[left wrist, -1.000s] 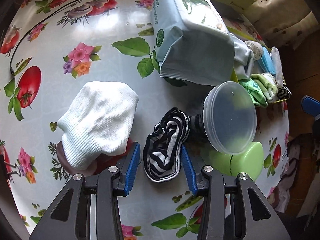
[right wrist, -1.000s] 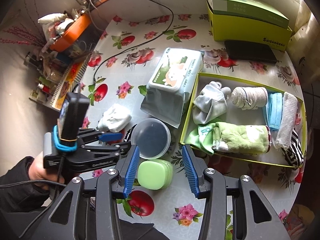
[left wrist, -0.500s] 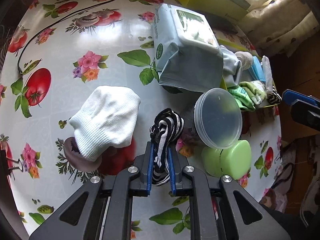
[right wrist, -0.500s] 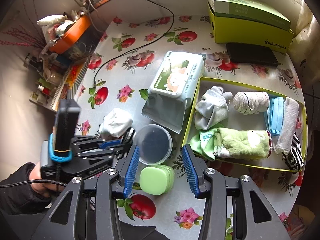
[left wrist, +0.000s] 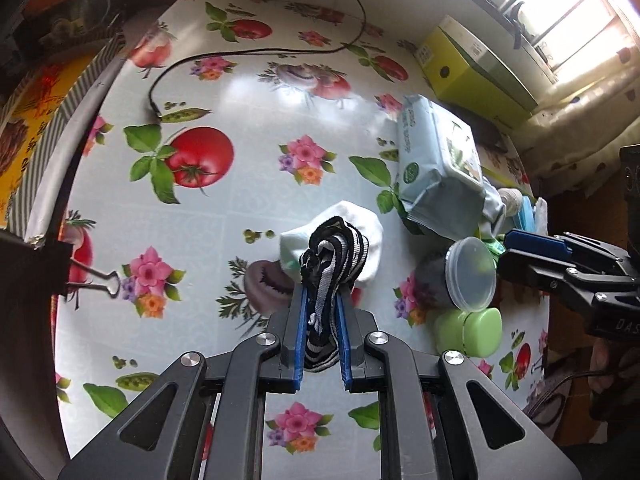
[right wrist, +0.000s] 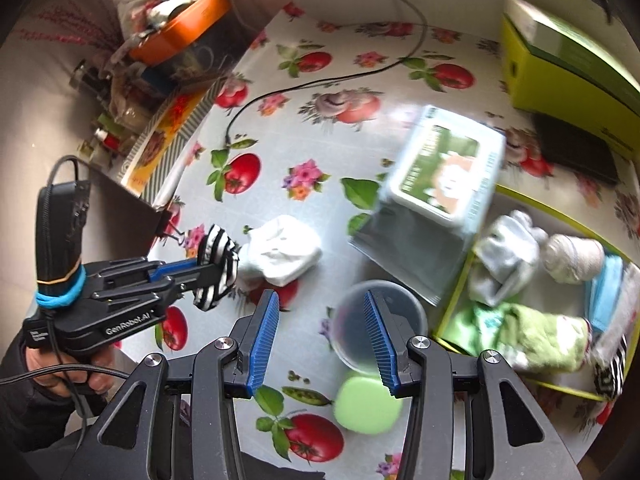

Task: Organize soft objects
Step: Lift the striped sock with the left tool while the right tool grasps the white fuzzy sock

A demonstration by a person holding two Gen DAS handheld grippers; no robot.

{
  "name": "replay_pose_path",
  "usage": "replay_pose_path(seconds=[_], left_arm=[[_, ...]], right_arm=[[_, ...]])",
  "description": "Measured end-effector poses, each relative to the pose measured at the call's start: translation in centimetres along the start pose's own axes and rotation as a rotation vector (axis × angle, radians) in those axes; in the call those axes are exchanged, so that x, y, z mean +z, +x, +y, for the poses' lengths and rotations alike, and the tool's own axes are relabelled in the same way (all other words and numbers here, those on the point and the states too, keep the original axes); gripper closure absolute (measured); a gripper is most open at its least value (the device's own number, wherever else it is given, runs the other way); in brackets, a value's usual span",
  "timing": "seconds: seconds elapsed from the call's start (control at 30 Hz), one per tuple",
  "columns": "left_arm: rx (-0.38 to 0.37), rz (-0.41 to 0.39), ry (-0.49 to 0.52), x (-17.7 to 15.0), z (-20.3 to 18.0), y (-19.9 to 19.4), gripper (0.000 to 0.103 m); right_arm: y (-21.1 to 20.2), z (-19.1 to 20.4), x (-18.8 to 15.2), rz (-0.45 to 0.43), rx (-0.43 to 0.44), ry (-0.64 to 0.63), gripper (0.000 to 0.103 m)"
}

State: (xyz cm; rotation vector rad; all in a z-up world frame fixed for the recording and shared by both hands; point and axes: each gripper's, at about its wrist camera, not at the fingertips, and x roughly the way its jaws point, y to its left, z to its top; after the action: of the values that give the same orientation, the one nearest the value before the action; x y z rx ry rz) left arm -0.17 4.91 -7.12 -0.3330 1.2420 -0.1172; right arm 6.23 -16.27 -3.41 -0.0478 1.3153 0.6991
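My left gripper (left wrist: 320, 300) is shut on a black-and-white striped sock (left wrist: 332, 268) and holds it above the table; the sock also shows in the right wrist view (right wrist: 216, 264). A white sock (left wrist: 362, 232) lies on the flowered tablecloth just beyond it, also in the right wrist view (right wrist: 280, 250). The yellow-green box (right wrist: 460, 280) at the right holds a grey sock (right wrist: 504, 252), a green cloth (right wrist: 532, 336) and other soft things. My right gripper (right wrist: 320, 312) is open and empty above the table, near a clear round tub (right wrist: 400, 308).
A wet-wipes pack (right wrist: 444, 176) lies by the box. A green soap case (right wrist: 366, 404) sits near the front edge. A black cable (left wrist: 240, 54) crosses the far table. A closed yellow-green carton (right wrist: 560, 64) and clutter (right wrist: 172, 44) stand at the back.
My left gripper closed on the striped sock and lifted it off the table. My right gripper swung left and lower, still open.
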Motion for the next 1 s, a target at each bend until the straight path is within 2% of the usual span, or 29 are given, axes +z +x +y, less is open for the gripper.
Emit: replay_pose_path(seconds=[0.1,0.17,0.47,0.57,0.73,0.8,0.87,1.0], left_arm=[[0.015,-0.018,-0.046,-0.1,2.2,-0.6,0.089],[0.023,-0.025,-0.073,-0.3,3.5,-0.9,0.089],[0.019,-0.027,-0.135,-1.5,6.6,-1.0,0.089],[0.017,-0.028,-0.143,-1.6,7.2,-1.0,0.089],[0.012,-0.028,-0.157,-1.5,8.0,-0.9,0.089],[0.012,-0.027,-0.159,-1.5,8.0,-0.9,0.089],[0.011,-0.027,-0.158,-1.4,8.0,-0.9,0.089],[0.013,-0.028,-0.150,-1.1,7.5,-1.0,0.089]], right_arm=[[2.2,1.5,1.3,0.033,0.011,-0.020,0.059],[3.9,2.5,2.2,0.058,0.007,-0.029,0.053],[10.7,3.8,4.0,0.173,-0.039,0.003,0.046],[12.5,3.8,4.1,0.214,-0.058,0.014,0.038],[13.5,4.6,4.0,0.223,-0.089,-0.019,0.038],[13.6,5.1,4.0,0.223,-0.116,-0.056,0.050],[13.6,5.3,3.9,0.220,-0.119,-0.081,0.069],[12.4,5.5,4.2,0.194,-0.093,-0.096,0.084]])
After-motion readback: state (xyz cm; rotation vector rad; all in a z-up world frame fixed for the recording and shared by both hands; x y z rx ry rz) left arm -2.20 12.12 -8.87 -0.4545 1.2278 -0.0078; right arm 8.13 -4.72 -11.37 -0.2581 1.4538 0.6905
